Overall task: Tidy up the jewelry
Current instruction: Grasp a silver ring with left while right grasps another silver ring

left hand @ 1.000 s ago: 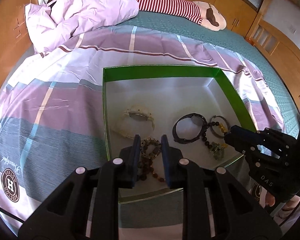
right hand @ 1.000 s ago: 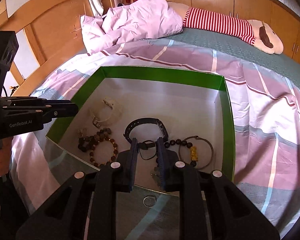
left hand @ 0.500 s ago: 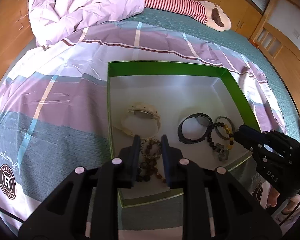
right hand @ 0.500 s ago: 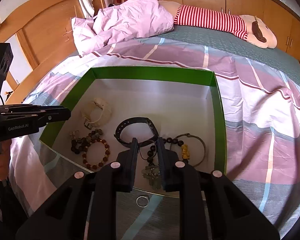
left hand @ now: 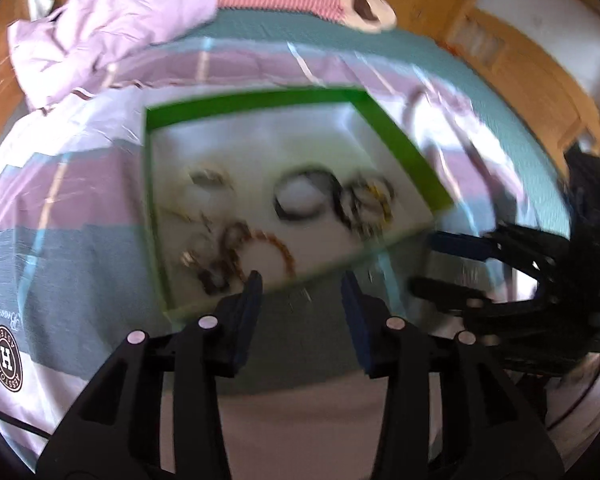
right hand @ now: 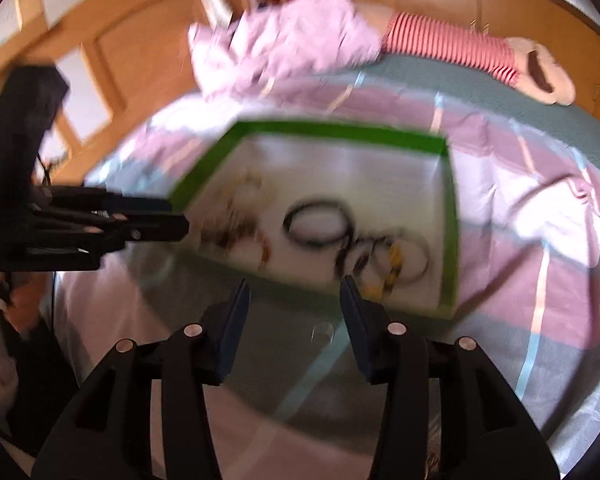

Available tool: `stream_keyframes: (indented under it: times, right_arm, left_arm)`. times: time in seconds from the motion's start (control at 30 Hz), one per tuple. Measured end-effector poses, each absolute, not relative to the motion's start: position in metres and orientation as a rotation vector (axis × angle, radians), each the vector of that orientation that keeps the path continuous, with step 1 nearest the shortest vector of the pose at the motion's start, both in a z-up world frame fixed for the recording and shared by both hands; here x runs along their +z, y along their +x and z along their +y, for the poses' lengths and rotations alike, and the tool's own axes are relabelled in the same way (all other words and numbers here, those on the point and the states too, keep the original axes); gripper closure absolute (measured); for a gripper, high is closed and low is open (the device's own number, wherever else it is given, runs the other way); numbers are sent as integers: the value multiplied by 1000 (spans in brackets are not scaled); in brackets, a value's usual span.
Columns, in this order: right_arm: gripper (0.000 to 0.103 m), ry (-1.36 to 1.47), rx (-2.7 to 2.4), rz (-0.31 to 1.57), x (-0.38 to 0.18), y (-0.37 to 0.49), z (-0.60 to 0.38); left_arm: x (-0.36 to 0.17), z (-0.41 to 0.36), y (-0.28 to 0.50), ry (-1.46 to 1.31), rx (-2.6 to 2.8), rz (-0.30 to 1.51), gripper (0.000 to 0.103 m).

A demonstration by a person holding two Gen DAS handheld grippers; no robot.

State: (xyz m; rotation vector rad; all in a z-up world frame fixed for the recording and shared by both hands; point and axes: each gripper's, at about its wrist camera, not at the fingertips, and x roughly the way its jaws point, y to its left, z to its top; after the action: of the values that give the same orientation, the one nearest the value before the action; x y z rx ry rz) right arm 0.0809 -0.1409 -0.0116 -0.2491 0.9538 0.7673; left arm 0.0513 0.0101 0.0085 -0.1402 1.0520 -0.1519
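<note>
A round "H" logo (left hand: pixel 6 355) marks the bedspread (left hand: pixel 60 248). Left claw (left hand: pixel 302 280) and right claw (right hand: pixel 294 286) — both just opening, empty — hang outside the green box (right hand: pixel 448 240) near edge.

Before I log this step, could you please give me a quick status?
Left tongs and right tongs just opened, both empty. Jewelry lies in green box. Nothing in the way.

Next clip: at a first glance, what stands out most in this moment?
The green-rimmed box lies mid-frame on the striped bedspread, with blurred bracelets on its white floor, a black band at centre. Both grippers, left and right, have just been opening and stand empty before its near edge.
</note>
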Motion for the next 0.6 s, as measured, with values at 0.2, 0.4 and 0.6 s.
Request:
stream_keyframes:
  times: [0.2, 0.4, 0.6]
  right_arm:
    - [56, -339, 702, 1061, -61, 83, -122]
    - [59, -289, 644, 1061, -74, 97, -123]
    - [85, -328, 699, 1089, -74, 93, -118]
  left_arm:
    - [-33, -5, 53, -130, -148, 1165, 62]
    - [-56, 1, 63, -160, -109, 1194, 62]
    - [-66, 5, 72, -220, -96, 1174, 62]
